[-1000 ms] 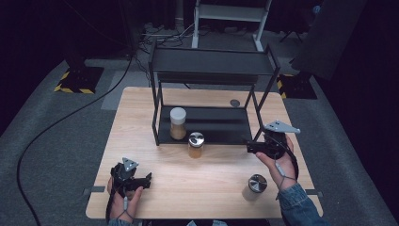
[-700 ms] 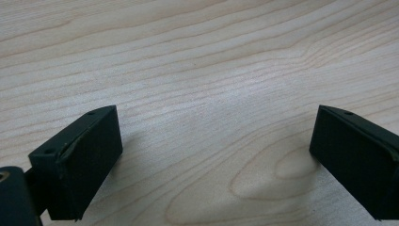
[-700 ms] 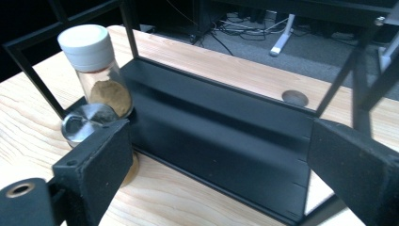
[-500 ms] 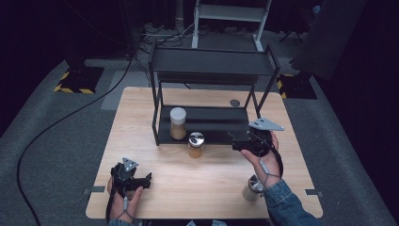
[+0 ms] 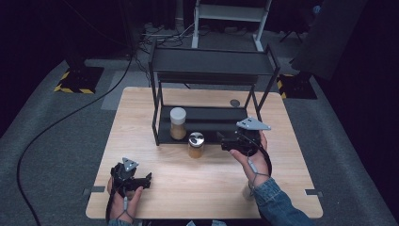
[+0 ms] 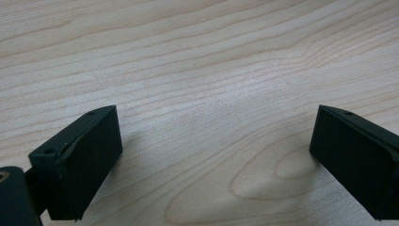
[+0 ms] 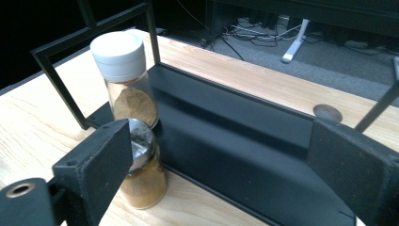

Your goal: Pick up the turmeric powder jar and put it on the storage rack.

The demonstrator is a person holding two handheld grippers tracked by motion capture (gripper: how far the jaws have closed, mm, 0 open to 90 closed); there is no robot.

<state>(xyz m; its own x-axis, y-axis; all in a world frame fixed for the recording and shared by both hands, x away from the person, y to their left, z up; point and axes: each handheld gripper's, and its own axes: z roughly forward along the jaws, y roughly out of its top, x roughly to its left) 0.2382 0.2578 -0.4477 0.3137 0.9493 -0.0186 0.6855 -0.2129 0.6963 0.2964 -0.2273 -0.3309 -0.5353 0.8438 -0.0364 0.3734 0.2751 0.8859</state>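
A black two-tier rack stands on the wooden table. On its lower shelf is a white-lidded jar of brown powder. A silver-lidded jar stands on the table just in front of the shelf. My right gripper is open, right of the silver-lidded jar and pointing at it, and its left jaw partly covers the jar. My left gripper is open over bare wood at the front left, with nothing between its jaws.
The rack's thin uprights frame the shelf opening. A round cable hole is in the table behind the rack. The person's right forearm crosses the front right of the table. Dark floor and cables surround the table.
My right gripper has moved left and away from the table's right side, toward the silver-lidded jar. The forearm now covers the jar that stood at the front right. The left gripper has stayed put.
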